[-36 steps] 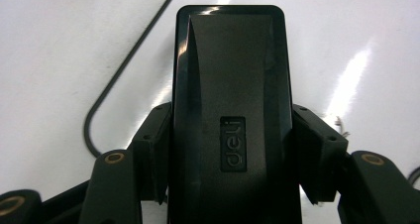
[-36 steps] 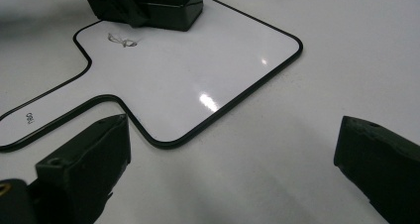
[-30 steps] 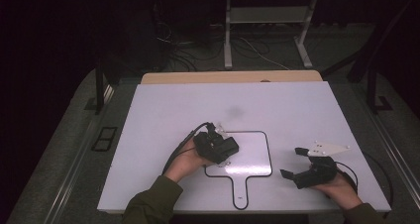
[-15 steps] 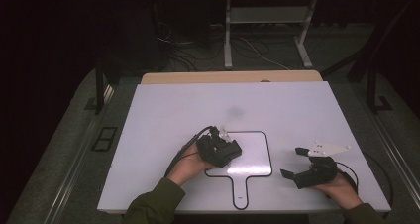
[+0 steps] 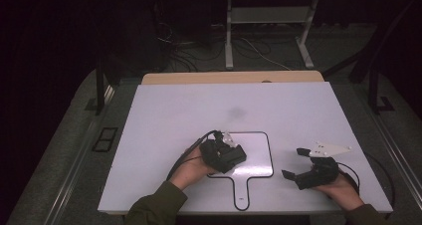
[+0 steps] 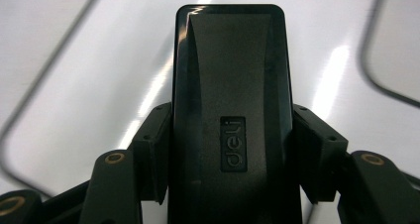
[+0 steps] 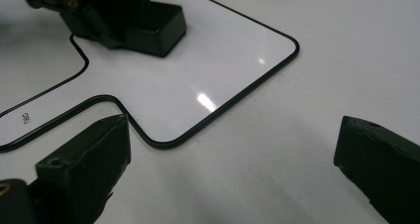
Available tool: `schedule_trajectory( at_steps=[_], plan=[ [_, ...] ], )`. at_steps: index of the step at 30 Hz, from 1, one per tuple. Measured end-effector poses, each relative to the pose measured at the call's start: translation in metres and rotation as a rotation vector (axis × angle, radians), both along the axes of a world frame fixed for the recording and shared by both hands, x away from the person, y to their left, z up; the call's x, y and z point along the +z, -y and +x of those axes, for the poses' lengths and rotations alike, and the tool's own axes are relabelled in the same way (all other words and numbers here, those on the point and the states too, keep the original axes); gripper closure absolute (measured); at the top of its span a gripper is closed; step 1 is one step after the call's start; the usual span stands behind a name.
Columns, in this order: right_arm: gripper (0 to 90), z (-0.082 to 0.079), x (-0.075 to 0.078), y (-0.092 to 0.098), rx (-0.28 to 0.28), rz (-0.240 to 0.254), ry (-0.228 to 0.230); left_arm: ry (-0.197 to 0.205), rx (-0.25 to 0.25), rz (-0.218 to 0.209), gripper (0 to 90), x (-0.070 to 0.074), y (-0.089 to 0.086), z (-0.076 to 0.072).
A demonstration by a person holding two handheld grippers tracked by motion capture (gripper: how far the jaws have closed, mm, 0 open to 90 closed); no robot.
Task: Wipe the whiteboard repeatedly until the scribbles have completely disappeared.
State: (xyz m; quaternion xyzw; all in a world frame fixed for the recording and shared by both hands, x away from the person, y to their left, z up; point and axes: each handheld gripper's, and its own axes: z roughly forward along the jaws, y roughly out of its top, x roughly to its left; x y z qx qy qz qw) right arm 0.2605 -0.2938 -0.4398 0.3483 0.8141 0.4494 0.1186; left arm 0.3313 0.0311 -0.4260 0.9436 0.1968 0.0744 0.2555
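Nearest the person, the right gripper (image 5: pixel 294 165) rests on the white table (image 5: pixel 164 115) just to the right of the black paddle-shaped outline (image 5: pixel 271 158) drawn there, its jaws spread wide with nothing between them. Over the left edge of that outline, the left gripper (image 6: pixel 233 135) is clenched on a black block marked "deli" (image 6: pixel 233 85), pads pressing both its long sides. Beyond the outline, the table's far half lies bare up to a wooden strip (image 5: pixel 231 77) along its back edge.
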Motion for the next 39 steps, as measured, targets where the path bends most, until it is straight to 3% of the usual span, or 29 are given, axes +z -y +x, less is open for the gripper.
schedule_trajectory(
  at_steps=[5,10,13,18,25,33,39],
  plan=[
    [0.0,0.0,0.0,0.0,0.0,0.0,0.0,0.007,0.029,0.008,39.8,0.0,-0.004,0.005],
    [0.0,0.0,-0.001,-0.001,0.003,-0.003,0.001,-0.022,-0.022,-0.007,39.8,0.0,-0.001,-0.002],
    [0.0,0.0,0.0,-0.001,0.002,-0.003,0.001,-0.018,-0.047,-0.01,39.7,0.0,0.003,-0.009],
    [0.0,0.0,0.0,-0.001,-0.002,-0.001,0.0,-0.01,-0.012,-0.017,39.7,-0.001,-0.001,-0.001],
    [0.0,0.002,0.0,-0.001,0.0,0.003,0.0,-0.018,-0.009,-0.027,39.7,-0.001,-0.004,0.002],
    [0.0,0.003,-0.001,-0.002,0.005,0.001,-0.002,-0.057,0.01,-0.077,39.7,0.002,-0.009,0.003],
    [0.0,0.003,-0.001,-0.002,0.006,0.001,-0.002,-0.05,0.006,-0.101,39.7,0.008,-0.01,0.004]
  ],
)
